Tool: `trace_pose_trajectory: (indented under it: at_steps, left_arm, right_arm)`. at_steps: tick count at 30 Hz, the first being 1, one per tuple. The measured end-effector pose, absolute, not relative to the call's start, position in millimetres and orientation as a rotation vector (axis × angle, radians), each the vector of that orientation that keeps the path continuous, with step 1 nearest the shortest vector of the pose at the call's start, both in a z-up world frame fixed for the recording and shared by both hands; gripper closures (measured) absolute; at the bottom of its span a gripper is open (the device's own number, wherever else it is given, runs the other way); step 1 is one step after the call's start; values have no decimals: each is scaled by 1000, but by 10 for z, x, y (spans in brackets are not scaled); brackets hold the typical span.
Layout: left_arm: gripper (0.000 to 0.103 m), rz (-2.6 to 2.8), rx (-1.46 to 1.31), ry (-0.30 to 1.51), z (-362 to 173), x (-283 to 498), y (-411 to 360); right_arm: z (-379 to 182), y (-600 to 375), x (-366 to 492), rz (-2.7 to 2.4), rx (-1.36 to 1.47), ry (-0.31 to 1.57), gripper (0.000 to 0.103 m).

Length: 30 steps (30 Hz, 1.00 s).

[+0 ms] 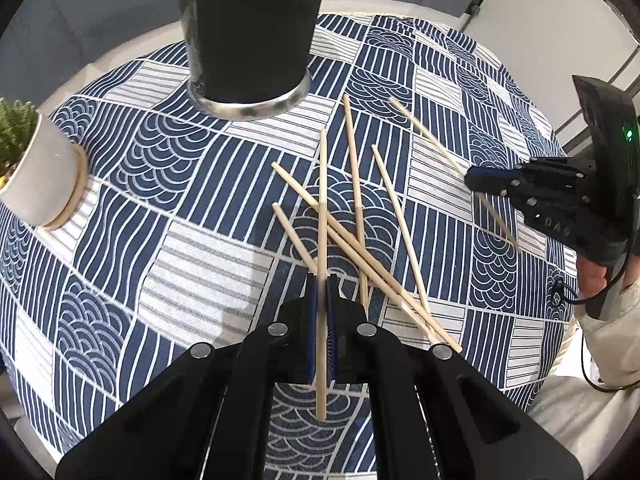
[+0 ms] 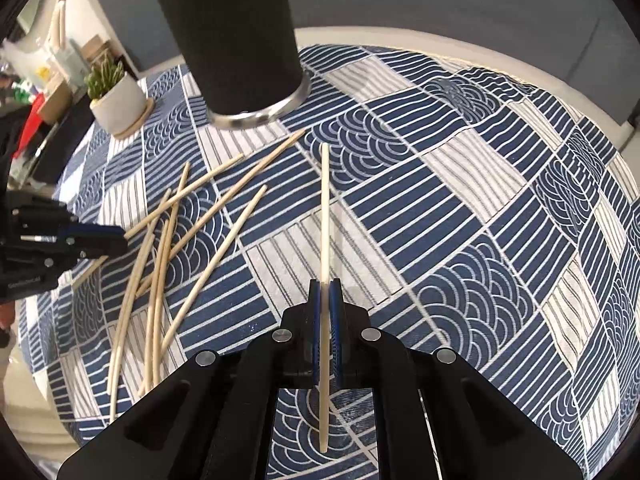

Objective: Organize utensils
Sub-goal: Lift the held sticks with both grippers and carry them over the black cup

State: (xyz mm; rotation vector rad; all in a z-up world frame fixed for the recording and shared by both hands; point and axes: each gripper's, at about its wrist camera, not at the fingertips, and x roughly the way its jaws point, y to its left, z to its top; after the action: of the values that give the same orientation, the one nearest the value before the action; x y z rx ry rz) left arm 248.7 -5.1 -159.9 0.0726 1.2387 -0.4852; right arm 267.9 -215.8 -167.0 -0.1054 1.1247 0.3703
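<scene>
In the left wrist view my left gripper (image 1: 321, 282) is shut on one wooden chopstick (image 1: 322, 200), which runs straight up between the blue pads. Several more chopsticks (image 1: 360, 224) lie crossed on the blue-and-white cloth just right of it. My right gripper (image 1: 476, 180), at the right, is shut on another chopstick (image 1: 424, 132). The right wrist view shows my right gripper (image 2: 326, 284) shut on that chopstick (image 2: 326, 200), which is lifted off the cloth. My left gripper (image 2: 120, 240) touches the loose pile (image 2: 168, 236) at the left. A tall black holder (image 1: 248, 40) (image 2: 236, 40) with a metal base stands behind.
A small plant in a white pot (image 1: 40, 176) (image 2: 116, 100) stands on a wooden coaster at the left of the round table (image 1: 160, 208). A hand and a light sleeve (image 1: 596, 276) hold the right gripper, with a cable trailing. Shelves with clutter (image 2: 48, 80) stand beyond the table's left edge.
</scene>
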Motion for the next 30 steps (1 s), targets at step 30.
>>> trace_pose_trajectory:
  at_steps: [30]
  left_arm:
    - [98,-263,-106,1026,-687,1852,853]
  right_arm:
    - [-492,-1995,2264,492,-126,859,98]
